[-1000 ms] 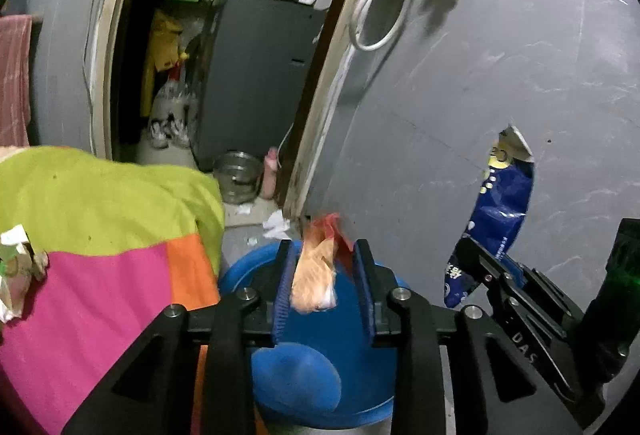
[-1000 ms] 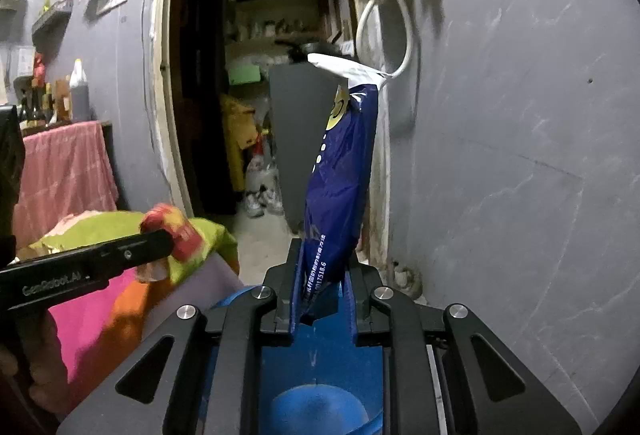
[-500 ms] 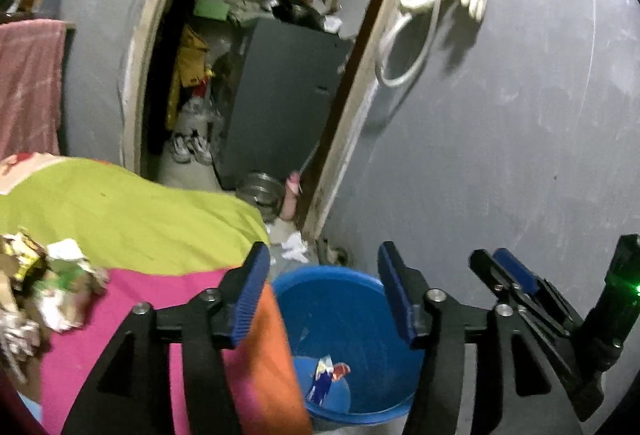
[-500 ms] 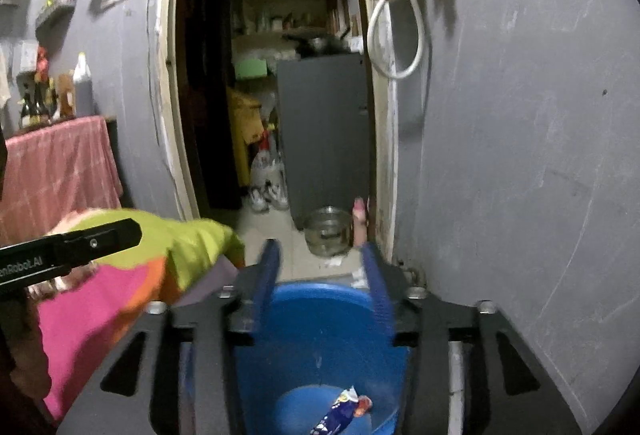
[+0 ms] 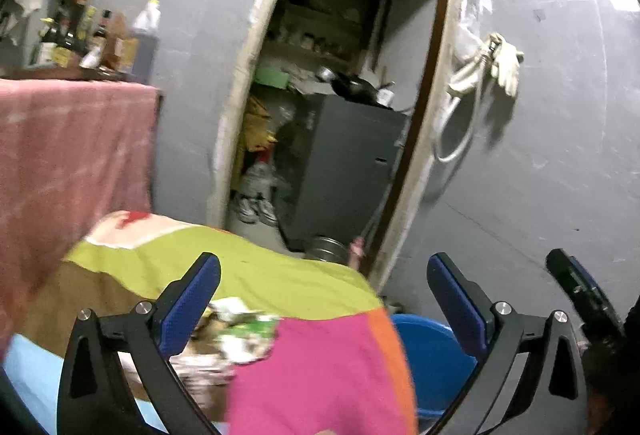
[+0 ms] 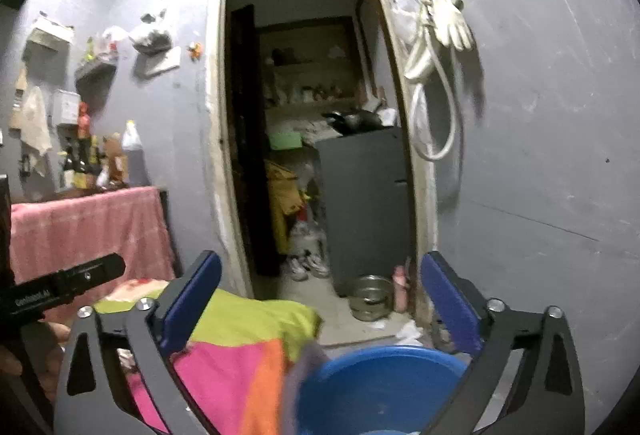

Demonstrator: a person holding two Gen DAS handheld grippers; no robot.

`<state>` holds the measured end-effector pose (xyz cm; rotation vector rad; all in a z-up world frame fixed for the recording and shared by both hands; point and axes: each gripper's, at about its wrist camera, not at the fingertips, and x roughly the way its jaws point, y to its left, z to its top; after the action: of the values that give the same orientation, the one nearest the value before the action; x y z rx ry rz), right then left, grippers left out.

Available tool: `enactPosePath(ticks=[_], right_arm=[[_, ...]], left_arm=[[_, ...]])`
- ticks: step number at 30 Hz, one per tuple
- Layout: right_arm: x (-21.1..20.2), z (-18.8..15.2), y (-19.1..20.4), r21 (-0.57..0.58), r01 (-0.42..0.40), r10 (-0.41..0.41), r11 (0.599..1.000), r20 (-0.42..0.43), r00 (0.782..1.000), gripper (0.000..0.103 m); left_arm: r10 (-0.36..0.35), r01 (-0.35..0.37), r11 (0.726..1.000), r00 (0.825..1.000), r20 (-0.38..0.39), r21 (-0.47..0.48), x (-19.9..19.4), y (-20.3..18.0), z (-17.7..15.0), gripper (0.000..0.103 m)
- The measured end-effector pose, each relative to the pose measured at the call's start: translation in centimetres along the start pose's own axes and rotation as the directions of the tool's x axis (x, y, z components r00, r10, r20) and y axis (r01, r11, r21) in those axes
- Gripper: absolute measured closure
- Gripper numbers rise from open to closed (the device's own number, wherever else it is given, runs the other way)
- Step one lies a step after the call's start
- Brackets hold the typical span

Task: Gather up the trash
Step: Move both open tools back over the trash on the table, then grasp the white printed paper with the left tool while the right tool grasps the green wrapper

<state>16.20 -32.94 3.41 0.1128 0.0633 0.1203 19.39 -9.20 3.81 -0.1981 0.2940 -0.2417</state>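
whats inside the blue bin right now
Only the blue bin's bare inner wall shows. Its bottom lies below the frame edge, so any trash there cannot be seen.

Grey walls (image 6: pixel 540 115) frame an open doorway (image 6: pixel 312 115) onto a cluttered storeroom.

Blue bucket (image 6: pixel 384 379) – cloth (image 5: pixel 320 367) in pink, orange, lime-green blocks – grey wall (image 6: pixel 540 155).

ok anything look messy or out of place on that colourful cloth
Yes: a heap of crumpled wrappers lies on the colourful cloth, beside the blue bin rather than in it. The blurred picture does not show what each piece is.
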Motion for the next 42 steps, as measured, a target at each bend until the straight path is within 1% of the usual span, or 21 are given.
enactPosePath(ticks=[6, 9, 11, 13, 14, 19, 24, 27, 28, 29, 30, 32, 33, 35, 36, 38, 39, 41, 42], right_arm=[[-1.2, -0.5, 4.9, -0.006, -0.068, 0.068, 0.998, 0.056, 0.996, 0.000], [-1.1, -1.3, 7.2, -0.015, -0.104, 0.105, 0.994, 0.064, 0.992, 0.000], [-0.6, -1.9, 8.4, -0.022, -0.117, 0.118, 0.993, 0.053, 0.992, 0.000], [0.3, -2.6, 9.5, -0.030, -0.131, 0.132, 0.991, 0.021, 0.991, 0.000], [1.1, -3.0, 10.1, -0.032, -0.139, 0.139, 0.990, -0.008, 0.990, 0.000], [3.4, -5.2, 11.8, -0.034, -0.170, 0.165, 0.985, -0.114, 0.980, 0.000], [5.9, -6.7, 12.5, -0.040, -0.197, 0.183, 0.980, -0.221, 0.958, 0.000], [7.2, -7.5, 12.8, -0.056, -0.213, 0.189, 0.976, -0.277, 0.942, 0.000], [7.6, -7.8, 12.9, -0.058, -0.219, 0.193, 0.974, -0.292, 0.937, 0.002], [8.1, -8.1, 12.9, -0.060, -0.228, 0.198, 0.972, -0.313, 0.929, 0.005], [8.6, -8.4, 13.0, -0.062, -0.234, 0.201, 0.970, -0.329, 0.922, 0.007], [9.4, -8.9, 13.1, -0.066, -0.248, 0.208, 0.967, -0.363, 0.908, 0.017], [10.0, -9.2, 13.2, -0.065, -0.257, 0.214, 0.964, -0.382, 0.899, 0.018], [10.9, -9.7, 13.5, -0.056, -0.281, 0.234, 0.958, -0.416, 0.879, 0.022], [11.2, -10.0, 13.5, -0.055, -0.288, 0.238, 0.956, -0.429, 0.871, 0.023], [12.1, -10.5, 14.0, -0.063, -0.305, 0.243, 0.950, -0.463, 0.852, 0.028], [12.4, -10.6, 14.1, -0.065, -0.313, 0.246, 0.947, -0.475, 0.845, 0.028], [13.4, -11.0, 14.7, -0.073, -0.330, 0.250, 0.941, -0.506, 0.825, 0.033], [13.8, -11.2, 14.9, -0.072, -0.339, 0.254, 0.938, -0.522, 0.814, 0.034]], left_arm=[[0.091, -0.091, 0.996, 0.996, 0.012, 0.008, -3.9, 5.0, -0.9, 0.002], [0.136, -0.136, 0.990, 0.991, 0.006, 0.022, -5.4, 7.4, -2.0, 0.002], [0.156, -0.155, 0.988, 0.988, -0.016, 0.026, -5.8, 8.8, -2.9, 0.002], [0.165, -0.165, 0.986, 0.985, -0.043, 0.016, -5.9, 10.0, -3.4, 0.002], [0.170, -0.170, 0.985, 0.983, -0.063, 0.006, -5.9, 10.7, -3.9, 0.002], [0.143, -0.153, 0.987, 0.979, -0.143, -0.057, -5.2, 13.0, -5.1, 0.002], [0.088, -0.113, 0.988, 0.972, -0.219, -0.108, -3.7, 13.8, -5.6, 0.003], [0.059, -0.089, 0.990, 0.967, -0.250, -0.109, -2.7, 13.5, -5.8, 0.004], [0.045, -0.076, 0.991, 0.964, -0.261, -0.111, -2.3, 13.3, -5.8, 0.009], [0.034, -0.067, 0.991, 0.962, -0.269, -0.114, -2.0, 13.2, -5.9, 0.016], [0.022, -0.056, 0.992, 0.959, -0.281, -0.114, -1.7, 13.1, -5.9, 0.020], [-0.002, -0.035, 0.993, 0.953, -0.305, -0.115, -1.0, 12.8, -6.0, 0.032], [-0.013, -0.025, 0.993, 0.950, -0.313, -0.115, -0.6, 12.7, -6.1, 0.035], [-0.028, -0.009, 0.994, 0.946, -0.324, -0.113, -0.1, 12.5, -6.0, 0.045], [-0.036, -0.001, 0.994, 0.943, -0.331, -0.110, 0.1, 12.3, -6.0, 0.048], [-0.049, 0.014, 0.995, 0.938, -0.344, -0.103, 0.5, 12.2, -6.1, 0.057], [-0.052, 0.018, 0.995, 0.936, -0.349, -0.101, 0.7, 12.2, -6.1, 0.060], [-0.055, 0.023, 0.995, 0.932, -0.358, -0.095, 1.0, 12.0, -6.1, 0.070], [-0.056, 0.024, 0.995, 0.930, -0.362, -0.093, 1.0, 11.9, -6.1, 0.072]])
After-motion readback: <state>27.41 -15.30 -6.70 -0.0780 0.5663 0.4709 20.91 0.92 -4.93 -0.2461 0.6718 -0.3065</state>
